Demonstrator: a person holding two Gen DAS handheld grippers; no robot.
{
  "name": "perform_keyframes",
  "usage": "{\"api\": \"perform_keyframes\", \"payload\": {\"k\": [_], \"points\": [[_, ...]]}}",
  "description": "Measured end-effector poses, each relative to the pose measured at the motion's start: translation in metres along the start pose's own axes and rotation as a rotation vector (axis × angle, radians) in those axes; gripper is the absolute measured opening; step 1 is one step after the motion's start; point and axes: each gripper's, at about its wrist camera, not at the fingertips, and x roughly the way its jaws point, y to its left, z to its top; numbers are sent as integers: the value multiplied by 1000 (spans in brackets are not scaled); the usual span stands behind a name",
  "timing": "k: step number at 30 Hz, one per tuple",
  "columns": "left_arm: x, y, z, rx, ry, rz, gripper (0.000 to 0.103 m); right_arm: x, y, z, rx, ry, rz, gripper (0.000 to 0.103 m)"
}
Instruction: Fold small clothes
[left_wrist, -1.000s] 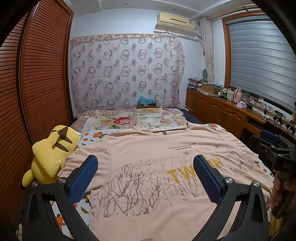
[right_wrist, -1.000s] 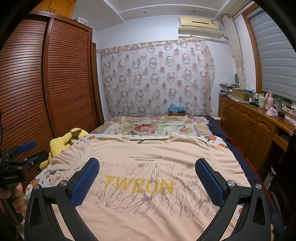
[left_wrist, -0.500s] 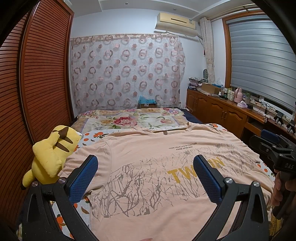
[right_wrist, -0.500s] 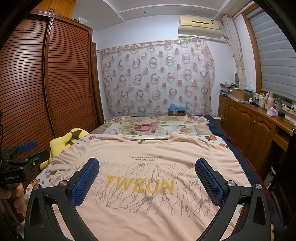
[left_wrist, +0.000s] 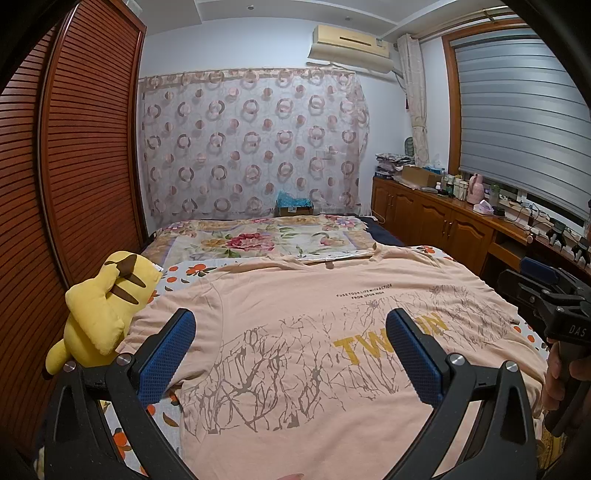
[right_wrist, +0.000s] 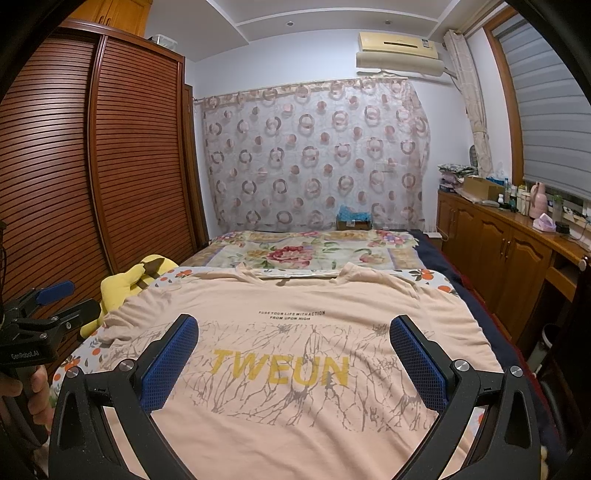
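Peach T-shirt (right_wrist: 295, 354) lying flat on the bed (right_wrist: 432, 275) ahead of me, my left gripper (left_wrist: 291, 354) and right gripper (right_wrist: 293, 356) both hovering spread wide, yellow plush (left_wrist: 103, 317) sitting left, wooden wardrobe (right_wrist: 92, 166) standing beyond.

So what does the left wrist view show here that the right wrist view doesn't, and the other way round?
Only the left wrist view shows the whole yellow plush toy and the right gripper at the frame's edge, with the shirt's yellow lettering partly hidden. Only the right wrist view shows the full word TWEUN, the left gripper at its edge, and cupboards above the wardrobe. Both show the peach T-shirt spread flat on the bed, the circle-patterned curtain and the air conditioner.
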Motion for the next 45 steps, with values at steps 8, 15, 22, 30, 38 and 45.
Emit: {"api": "perform_keyframes", "payload": {"k": [8,15,22,30,38,45], "points": [[0,-1,0,0,-1,2,103,0,0,0,0,0,-1,103],[0,-1,0,1,-1,2,103,0,0,0,1,0,1,103],[-1,-2,0,3,-2,3,103,0,0,0,1,0,0,103],[-1,-2,0,4,-3,4,103,0,-1,0,2,0,0,103],[-1,7,7,-8,11,-2,103,4,0,-1,5,16,13,103],[9,36,7,-29,52,18,103,21,0,-1,-5,74,32,103]]}}
